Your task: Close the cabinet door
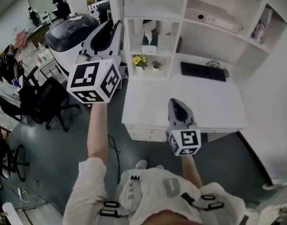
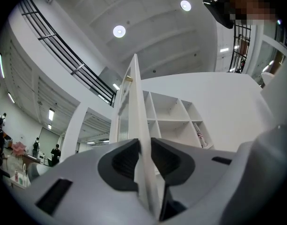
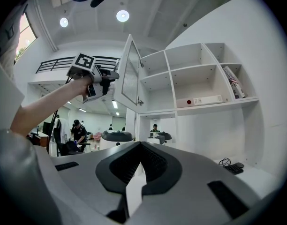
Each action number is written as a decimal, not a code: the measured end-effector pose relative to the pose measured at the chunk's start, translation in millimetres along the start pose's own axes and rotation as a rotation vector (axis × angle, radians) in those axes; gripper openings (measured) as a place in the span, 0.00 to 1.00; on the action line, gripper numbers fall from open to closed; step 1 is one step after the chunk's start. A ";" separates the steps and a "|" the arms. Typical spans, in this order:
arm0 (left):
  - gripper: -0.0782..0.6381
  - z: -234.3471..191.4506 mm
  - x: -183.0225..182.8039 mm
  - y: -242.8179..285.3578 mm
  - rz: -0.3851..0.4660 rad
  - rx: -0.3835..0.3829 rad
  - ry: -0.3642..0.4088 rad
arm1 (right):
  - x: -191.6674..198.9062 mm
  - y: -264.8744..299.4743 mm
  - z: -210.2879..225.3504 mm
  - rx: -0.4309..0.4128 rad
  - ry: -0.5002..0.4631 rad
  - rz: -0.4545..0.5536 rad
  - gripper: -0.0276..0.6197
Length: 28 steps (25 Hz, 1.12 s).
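Observation:
The white cabinet door stands swung open from the upper-left compartment of the wall shelf unit. In the left gripper view its free edge runs up between my jaws, and my left gripper is shut on it, with a pad pressing each face. The right gripper view shows that left gripper held high at the door's edge, and in the head view it is raised beside the shelves. My right gripper hangs lower over the desk, shut with nothing in it.
A black keyboard lies on the white desk, with yellow flowers and a tissue box in the lower cubbies. A black office chair and a large grey-white machine stand to the left. People stand far off.

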<state>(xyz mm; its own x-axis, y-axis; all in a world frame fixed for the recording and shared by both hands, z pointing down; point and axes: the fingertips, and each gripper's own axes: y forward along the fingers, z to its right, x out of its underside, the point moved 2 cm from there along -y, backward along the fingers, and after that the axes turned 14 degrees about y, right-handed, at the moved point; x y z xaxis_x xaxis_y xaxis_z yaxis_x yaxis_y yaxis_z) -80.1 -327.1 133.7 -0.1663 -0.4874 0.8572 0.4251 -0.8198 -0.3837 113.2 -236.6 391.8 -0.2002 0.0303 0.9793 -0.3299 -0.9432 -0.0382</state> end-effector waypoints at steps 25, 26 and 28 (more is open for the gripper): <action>0.23 46.0 -5.7 35.7 0.006 0.071 -0.031 | -15.0 -23.8 16.7 0.087 -0.037 0.031 0.05; 0.23 46.8 -5.6 36.6 0.007 0.067 -0.027 | -15.5 -24.6 17.1 0.089 -0.039 0.031 0.05; 0.23 48.7 -5.4 38.0 0.005 0.060 -0.016 | -16.3 -26.8 19.0 0.097 -0.040 0.031 0.05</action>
<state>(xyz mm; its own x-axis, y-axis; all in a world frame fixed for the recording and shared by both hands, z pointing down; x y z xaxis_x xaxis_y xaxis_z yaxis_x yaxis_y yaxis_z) -19.7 -341.0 131.2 -0.1500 -0.4859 0.8610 0.4783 -0.7978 -0.3669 142.8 -218.1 380.6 -0.1716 -0.0108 0.9851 -0.2328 -0.9712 -0.0512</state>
